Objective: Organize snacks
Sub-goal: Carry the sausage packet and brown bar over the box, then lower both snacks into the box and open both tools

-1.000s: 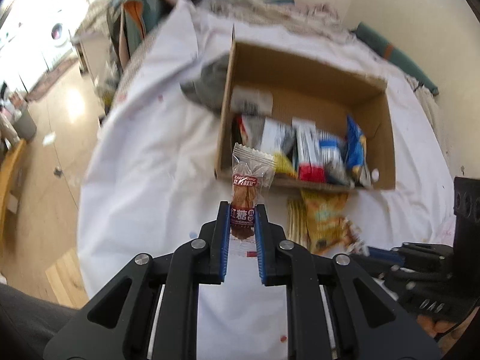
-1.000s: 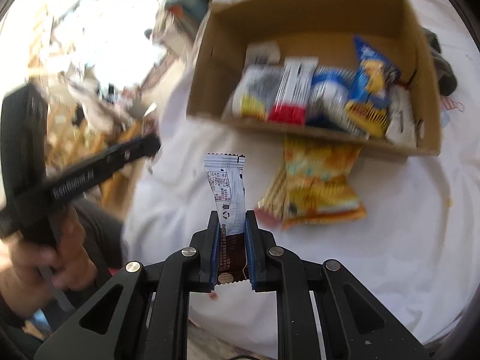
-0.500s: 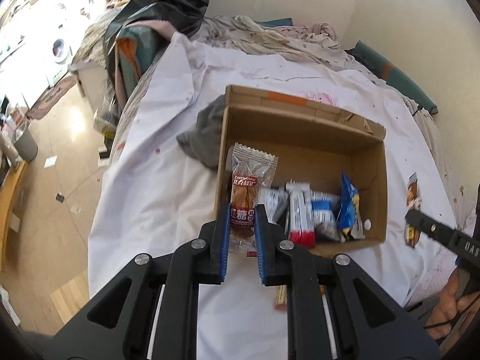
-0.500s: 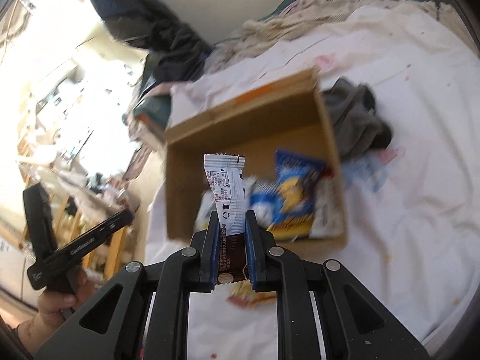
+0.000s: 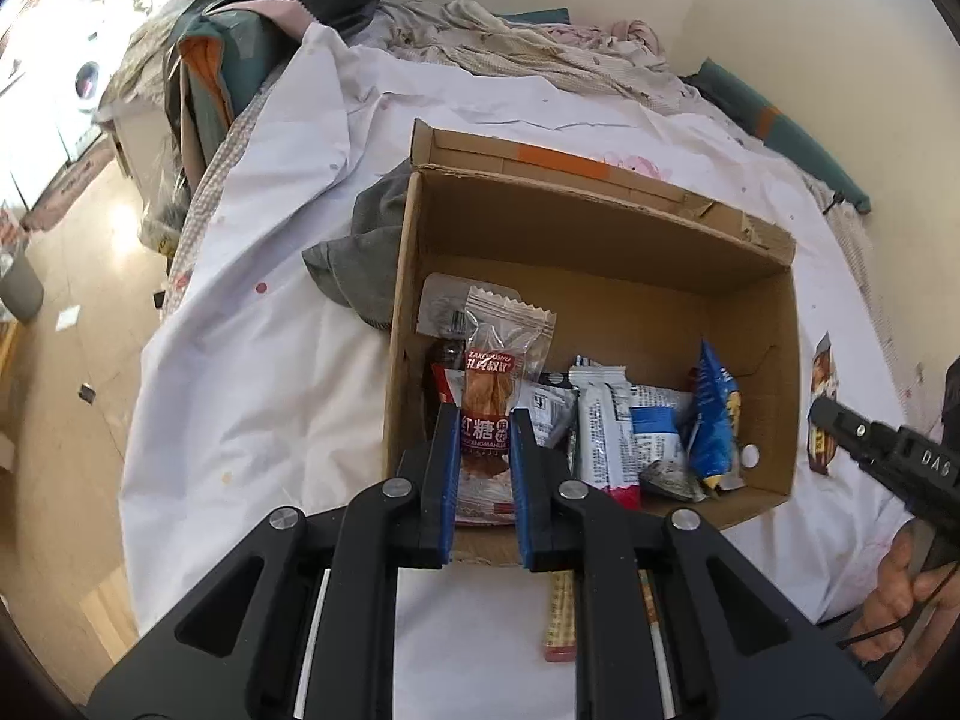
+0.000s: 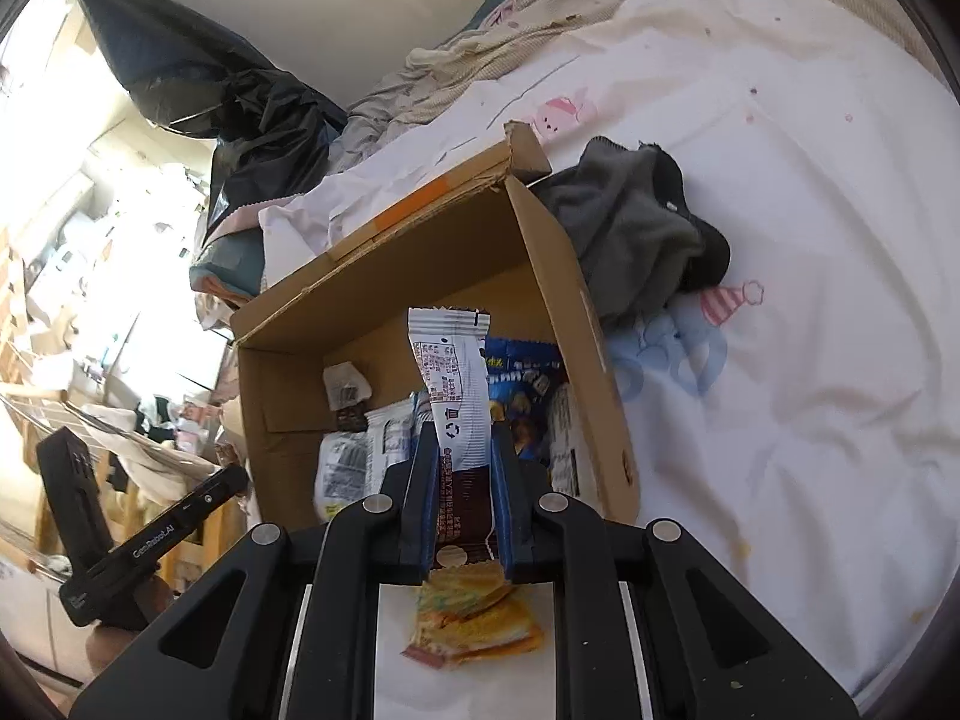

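Left view: my left tool (image 5: 483, 468) clamps a clear brown-sugar snack packet (image 5: 489, 402) above the cardboard box (image 5: 600, 228) on the bed, grey cloth (image 5: 360, 258) beside it. Right view: my right tool (image 6: 461, 501) pinches a white-and-brown wrapper (image 6: 453, 402) over the box's near edge; yellow packet (image 6: 474, 624) lies below, outside.

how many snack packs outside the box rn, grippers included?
4 visible. Twist pack in the left jaws, white bar in the right jaws, yellow pack on the sheet before the box, brown pack at its right. More may be hidden.
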Available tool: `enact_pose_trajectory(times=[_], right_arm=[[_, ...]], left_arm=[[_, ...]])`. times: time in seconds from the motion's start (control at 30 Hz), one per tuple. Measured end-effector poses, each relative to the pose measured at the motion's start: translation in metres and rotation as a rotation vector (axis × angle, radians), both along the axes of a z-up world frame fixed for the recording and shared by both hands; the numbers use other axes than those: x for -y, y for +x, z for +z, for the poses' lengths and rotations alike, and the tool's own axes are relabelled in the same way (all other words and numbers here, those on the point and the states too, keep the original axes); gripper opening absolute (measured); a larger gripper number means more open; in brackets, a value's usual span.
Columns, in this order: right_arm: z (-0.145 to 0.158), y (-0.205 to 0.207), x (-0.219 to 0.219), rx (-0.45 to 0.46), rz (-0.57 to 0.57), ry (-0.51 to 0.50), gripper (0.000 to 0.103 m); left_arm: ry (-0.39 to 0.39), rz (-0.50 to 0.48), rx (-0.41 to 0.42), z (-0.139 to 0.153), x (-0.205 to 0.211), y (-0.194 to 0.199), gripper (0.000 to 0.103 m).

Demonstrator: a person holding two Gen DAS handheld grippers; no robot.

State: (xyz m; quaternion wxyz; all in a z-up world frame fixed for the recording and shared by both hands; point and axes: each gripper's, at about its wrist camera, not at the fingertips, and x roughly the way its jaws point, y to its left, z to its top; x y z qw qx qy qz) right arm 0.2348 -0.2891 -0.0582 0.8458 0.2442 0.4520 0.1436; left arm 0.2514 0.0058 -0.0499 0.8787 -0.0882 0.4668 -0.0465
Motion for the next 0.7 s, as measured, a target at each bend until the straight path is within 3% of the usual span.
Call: enact_pose_trajectory(times=[0.17,0.47,0.7], right_arm=[[-0.01,0.014,-0.002,-0.028,-0.007,-0.05,0.017],[-0.019,0.018,-0.011,-0.053,0.027,-0.081,0.02],[-0.018,0.019,-0.015,-0.052,0.032,-0.081,0.02]], left_arm=[[0.031,0.008,-0.039,-0.009,0.006,0.005,0.013],[-0.011,0.019,-0.086,-0.018,0.005,0.012,0.013],[0.0,0.019,-0.075,-0.016,0.006,0.012,0.013]])
